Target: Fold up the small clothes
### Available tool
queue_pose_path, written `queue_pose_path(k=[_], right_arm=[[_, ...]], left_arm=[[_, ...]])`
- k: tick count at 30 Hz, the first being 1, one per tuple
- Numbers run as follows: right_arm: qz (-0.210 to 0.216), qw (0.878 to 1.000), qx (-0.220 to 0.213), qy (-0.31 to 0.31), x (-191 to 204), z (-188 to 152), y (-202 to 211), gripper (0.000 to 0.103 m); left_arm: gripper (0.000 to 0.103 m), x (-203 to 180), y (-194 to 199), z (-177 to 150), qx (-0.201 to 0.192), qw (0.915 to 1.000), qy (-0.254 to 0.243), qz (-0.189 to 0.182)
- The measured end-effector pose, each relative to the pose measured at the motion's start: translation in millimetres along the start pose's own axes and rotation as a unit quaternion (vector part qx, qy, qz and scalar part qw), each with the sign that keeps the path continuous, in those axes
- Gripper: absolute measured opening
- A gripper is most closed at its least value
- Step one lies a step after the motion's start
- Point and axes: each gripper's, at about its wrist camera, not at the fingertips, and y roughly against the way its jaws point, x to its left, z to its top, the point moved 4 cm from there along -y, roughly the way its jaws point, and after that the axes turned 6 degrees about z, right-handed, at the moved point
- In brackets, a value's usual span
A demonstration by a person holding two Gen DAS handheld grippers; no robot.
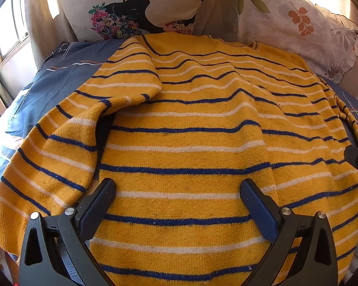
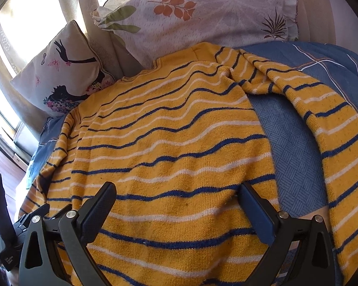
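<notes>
Beside the sweater (image 2: 169, 143) edge, bare blue bedspread (image 2: 296, 147).

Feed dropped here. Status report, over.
Both tongs, left and right, open over sweater. Left sleeve folded in, right sleeve spread out. Nothing obstructing.

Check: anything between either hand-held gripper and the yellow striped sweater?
Nothing visible. The left hand-held gripper and right hand-held gripper are both open directly over the sweater, with only bare knit between the fingers.
</notes>
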Motion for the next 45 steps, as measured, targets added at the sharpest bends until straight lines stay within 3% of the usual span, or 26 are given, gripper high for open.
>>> queue_pose_path(k=[2,5,8,11,17,19,20,21,22,24,27,28,29,33,36,38,41,42,44,45], right_arm=[[-0.001,1.0,-0.019,-0.003,-8.8,1.1,24.4,0.09],[-0.041,0.998,-0.051,0.02,-33.7,-1.9,73.3,0.09],[-0.088,0.994,-0.035,0.05,-67.0,-14.1,107.0,0.09],[-0.119,0.99,-0.004,0.07,-89.6,-34.6,122.1,0.09],[-0.152,0.98,0.001,0.127,-93.1,-63.6,117.0,0.09],[-0.189,0.97,0.012,0.154,-93.3,-70.9,108.0,0.08],[-0.181,0.971,0.004,0.154,-94.4,-70.3,109.2,0.065],[-0.173,0.976,0.0,0.135,-98.4,-66.7,112.9,0.042],[-0.162,0.981,0.002,0.109,-103.9,-59.7,117.0,0.028],[-0.117,0.991,-0.025,0.06,-110.5,-40.7,133.9,0.01],[-0.087,0.993,-0.078,0.014,-121.3,-2.7,165.7,0.007],[-0.082,0.992,-0.095,-0.001,-125.5,11.4,176.9,0.006],[-0.082,0.991,-0.109,-0.015,-133.0,25.7,187.9,0.006],[-0.117,0.978,-0.145,-0.096,-186.7,71.5,226.3,0.002],[-0.17,0.962,-0.163,-0.138,-225.6,93.5,250.2,0.002],[-0.206,0.956,-0.158,-0.135,-239.4,101.9,256.6,0.002],[-0.164,0.977,-0.095,-0.099,-228.1,95.4,234.9,0.01],[-0.155,0.982,-0.072,-0.083,-220.3,86.9,223.7,0.034],[-0.148,0.987,-0.044,-0.051,-205.8,65.9,203.8,0.069],[-0.141,0.988,-0.036,-0.045,-202.2,55.2,195.4,0.071]], left_arm=[[0.103,0.2,1.0,-1.4,-0.003,1.0,0.001,0.0],[0.103,1.1,2.0,-2.7,-0.005,1.0,0.001,-0.005],[0.103,1.2,1.7,-2.6,-0.005,1.0,0.0,-0.005],[0.103,1.3,1.6,-2.6,-0.005,1.0,0.002,-0.006],[0.103,1.6,1.8,-2.9,-0.005,1.0,0.001,-0.006],[0.103,1.6,1.9,-2.9,-0.005,1.0,0.001,-0.006],[0.103,1.6,1.9,-2.8,-0.005,1.0,0.001,-0.006],[0.103,1.6,1.8,-2.7,-0.005,1.0,0.001,-0.006],[0.103,2.1,1.8,-2.7,-0.006,1.0,0.002,-0.006],[0.103,3.6,1.8,-2.7,-0.007,0.9999,0.003,-0.007],[0.102,7.2,5.3,-2.1,-0.013,0.9998,0.006,-0.017],[0.093,10.0,10.0,-2.2,-0.018,0.9995,0.009,-0.025],[0.083,13.2,15.9,-2.9,-0.02,0.9992,0.012,-0.033],[0.081,39.2,51.5,-3.1,-0.033,0.9945,0.054,-0.083],[0.081,65.7,81.1,-0.8,-0.067,0.9911,0.074,-0.088],[0.081,84.2,96.6,-1.5,-0.083,0.9882,0.091,-0.091],[0.082,99.5,110.3,-6.6,-0.097,0.9859,0.1,-0.093],[0.082,103.2,111.8,-8.0,-0.098,0.9854,0.101,-0.095],[0.082,105.5,111.4,-9.9,-0.097,0.9842,0.103,-0.106],[0.082,105.6,110.2,-10.5,-0.095,0.9837,0.103,-0.112]])
